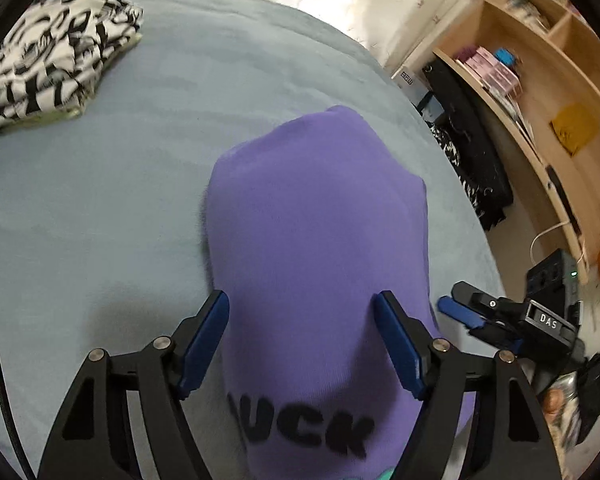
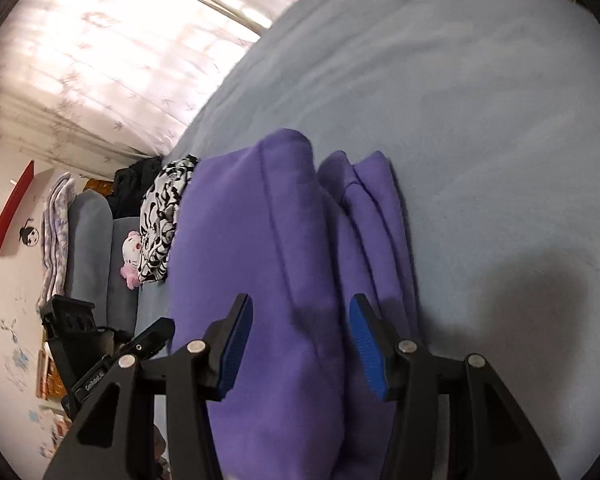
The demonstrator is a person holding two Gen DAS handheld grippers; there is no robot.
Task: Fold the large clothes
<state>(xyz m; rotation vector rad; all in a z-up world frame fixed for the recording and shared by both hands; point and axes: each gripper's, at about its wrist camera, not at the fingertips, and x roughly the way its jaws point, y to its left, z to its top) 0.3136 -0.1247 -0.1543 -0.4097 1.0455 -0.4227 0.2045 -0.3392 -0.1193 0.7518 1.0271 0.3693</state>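
Note:
A purple sweatshirt (image 1: 316, 216) with dark letters lies folded into a thick bundle on the blue-grey bed (image 1: 100, 200). My left gripper (image 1: 302, 304) is open, its blue pads on either side of the bundle's near part. The right gripper (image 1: 460, 314) shows beside the bundle at the right in the left wrist view. In the right wrist view the sweatshirt (image 2: 260, 240) shows stacked folds, and my right gripper (image 2: 300, 308) is open with its fingers astride the fabric. The left gripper (image 2: 148, 340) shows at the lower left there.
A folded black-and-white patterned garment (image 1: 48, 56) lies at the far left of the bed. A wooden shelf unit (image 1: 548, 92) and dark clothes (image 1: 472, 160) stand past the bed's right edge. A grey cushion (image 2: 96, 240) and a plush toy (image 2: 134, 252) sit beyond the bed.

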